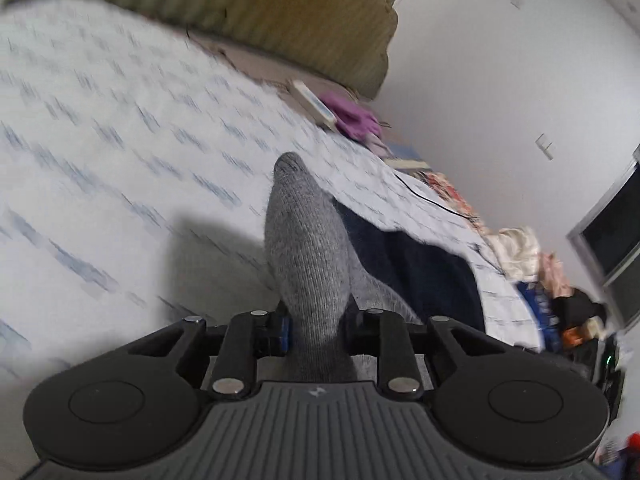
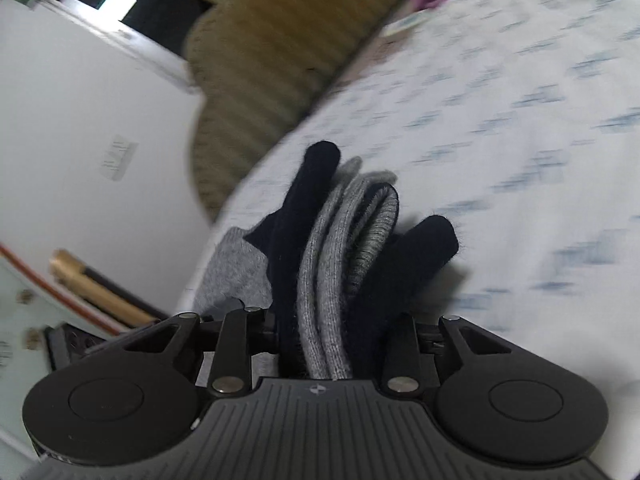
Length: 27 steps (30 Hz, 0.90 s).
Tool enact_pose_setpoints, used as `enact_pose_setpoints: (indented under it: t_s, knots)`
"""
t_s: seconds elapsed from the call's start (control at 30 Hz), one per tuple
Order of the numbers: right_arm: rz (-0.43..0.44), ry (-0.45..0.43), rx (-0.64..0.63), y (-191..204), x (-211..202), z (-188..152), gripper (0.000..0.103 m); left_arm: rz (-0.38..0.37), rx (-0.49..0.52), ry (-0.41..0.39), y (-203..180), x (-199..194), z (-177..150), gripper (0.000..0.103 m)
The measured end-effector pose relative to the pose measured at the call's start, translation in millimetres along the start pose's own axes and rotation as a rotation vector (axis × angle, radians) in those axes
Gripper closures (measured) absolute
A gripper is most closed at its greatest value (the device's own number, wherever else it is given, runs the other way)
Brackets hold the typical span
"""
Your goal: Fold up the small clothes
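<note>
A grey knit piece (image 1: 304, 248) stands up between the jaws of my left gripper (image 1: 318, 328), which is shut on it. Its rounded tip points away over the bed, and a navy part (image 1: 420, 264) of the garment lies just to its right. In the right wrist view, my right gripper (image 2: 340, 336) is shut on a bunch of grey folds (image 2: 340, 264) and navy knit fingers (image 2: 408, 264). The cloth hides the pads of both grippers. A grey flap (image 2: 236, 268) hangs to the left of the bunch.
The bed has a white sheet with blue marks (image 1: 120, 140) (image 2: 520, 160). An olive ribbed blanket (image 1: 280, 12) (image 2: 260, 60) lies at its far end. A purple cloth (image 1: 352, 116), a black cable (image 1: 432, 200) and a heap of clothes (image 1: 532, 256) line the bed's edge by the wall.
</note>
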State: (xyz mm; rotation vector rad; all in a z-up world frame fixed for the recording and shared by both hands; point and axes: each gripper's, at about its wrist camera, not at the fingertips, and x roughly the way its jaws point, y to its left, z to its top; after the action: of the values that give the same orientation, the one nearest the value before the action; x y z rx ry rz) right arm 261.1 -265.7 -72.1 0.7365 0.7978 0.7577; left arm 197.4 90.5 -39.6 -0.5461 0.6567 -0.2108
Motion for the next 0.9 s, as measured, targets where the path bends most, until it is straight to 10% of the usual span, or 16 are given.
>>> enact_pose_setpoints:
  t_s: [0.2,0.4,0.47,0.67,0.73,0.77,0.9]
  knots:
    - [-0.049,0.159,0.094,-24.8,71.7,18.4,0.064,0.111,-0.096,0.069,55.5,19.8,-0.1,0.075]
    - [-0.021,0.151,0.009,-18.8,6.0,23.4,0.021,0.021,-0.232,0.068,59.8,-15.6,-25.6,0.044]
    - [-0.063,0.193,-0.037,-21.7,-11.5,17.3,0.021,0.016,-0.232,0.057,55.9,-34.3,-52.5,0.038]
    - [-0.049,0.241,-0.050,-25.2,-43.0,-28.3,0.044,-0.051,-0.203,0.064,30.8,-57.0,-104.5,0.039]
    - [-0.100,0.233,-0.019,-26.3,-44.7,-38.8,0.084,-0.057,-0.171,0.087,20.4,-49.9,-106.9,0.055]
    - [-0.111,0.214,-0.025,-22.8,-41.9,-42.1,0.084,-0.072,-0.165,0.128,19.4,-42.0,-105.1,0.085]
    - [-0.126,0.186,0.007,-7.8,-39.6,-46.3,0.085,-0.101,-0.239,0.217,37.2,-37.9,-91.3,0.091]
